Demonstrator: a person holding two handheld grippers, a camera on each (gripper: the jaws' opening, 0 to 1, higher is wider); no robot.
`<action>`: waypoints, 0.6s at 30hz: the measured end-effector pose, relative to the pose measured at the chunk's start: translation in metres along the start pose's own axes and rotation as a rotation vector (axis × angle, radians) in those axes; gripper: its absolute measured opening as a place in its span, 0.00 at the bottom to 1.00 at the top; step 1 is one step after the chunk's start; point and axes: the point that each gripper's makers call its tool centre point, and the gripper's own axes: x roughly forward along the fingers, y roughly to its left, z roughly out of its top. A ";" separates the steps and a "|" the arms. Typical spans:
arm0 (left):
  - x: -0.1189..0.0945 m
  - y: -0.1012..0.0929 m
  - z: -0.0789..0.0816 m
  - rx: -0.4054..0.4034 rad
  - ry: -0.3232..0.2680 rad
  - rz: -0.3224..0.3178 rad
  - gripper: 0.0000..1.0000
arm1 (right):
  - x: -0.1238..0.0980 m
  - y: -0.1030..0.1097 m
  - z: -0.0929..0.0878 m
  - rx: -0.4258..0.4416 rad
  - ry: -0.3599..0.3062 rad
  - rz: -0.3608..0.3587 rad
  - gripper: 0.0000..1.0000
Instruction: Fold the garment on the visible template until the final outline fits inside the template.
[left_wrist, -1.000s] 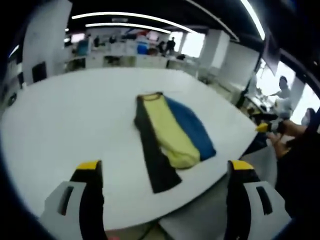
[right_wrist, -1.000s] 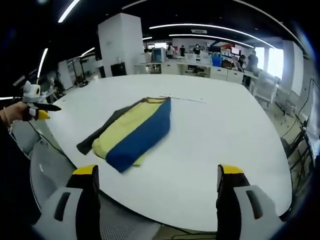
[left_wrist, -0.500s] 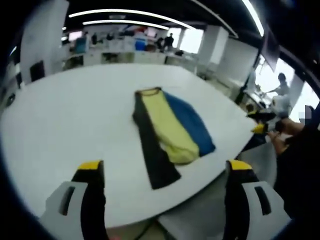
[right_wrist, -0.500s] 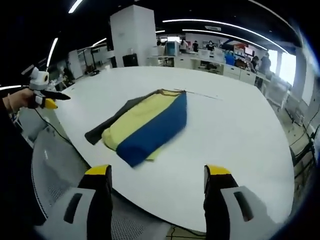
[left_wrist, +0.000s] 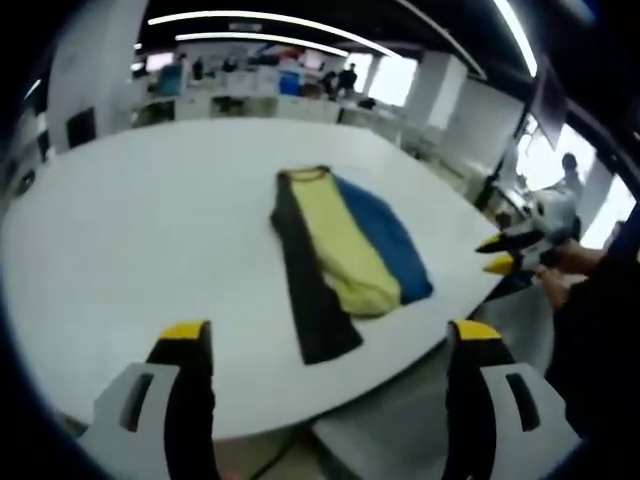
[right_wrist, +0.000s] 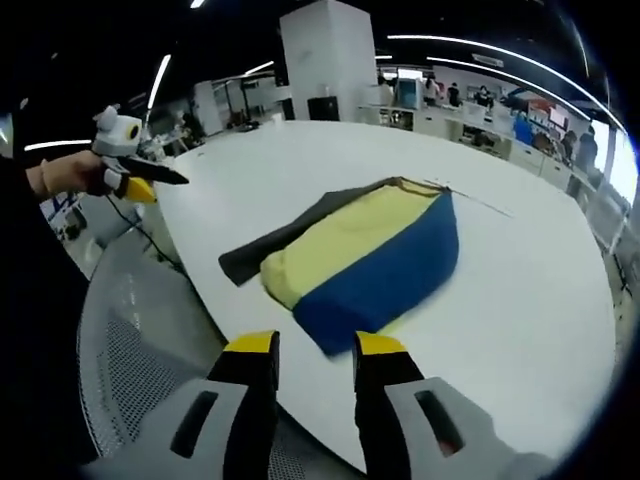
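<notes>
The left hand-held gripper (left_wrist: 325, 345) is still held back off the near edge of the white, smooth round tabletop (left_wrist: 130, 220), its yellow-tipped jaws spread wide and empty. The garment (left_wrist: 340, 255) lies folded into a long soft strip of black, pale yellow and blue panels toward the tabletop's right side. The right hand-held gripper (right_wrist: 312, 350) has narrowed its jaws to a slim gap since half a second ago and moved closer to the blue corner, holding nothing, which suggests a grasp for another fold is next; no template outline can be made out.

White table (left_wrist: 130, 230); folded garment (left_wrist: 340, 250)
</notes>
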 end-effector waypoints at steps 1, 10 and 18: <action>-0.001 0.001 -0.002 -0.005 0.002 0.003 0.92 | 0.004 0.002 0.000 0.000 0.004 0.009 0.28; -0.003 0.012 -0.012 -0.043 0.006 0.029 0.91 | 0.045 0.024 -0.003 -0.041 0.057 0.108 0.27; 0.003 0.017 -0.019 -0.066 0.025 0.033 0.90 | 0.073 0.029 -0.007 -0.027 0.090 0.146 0.28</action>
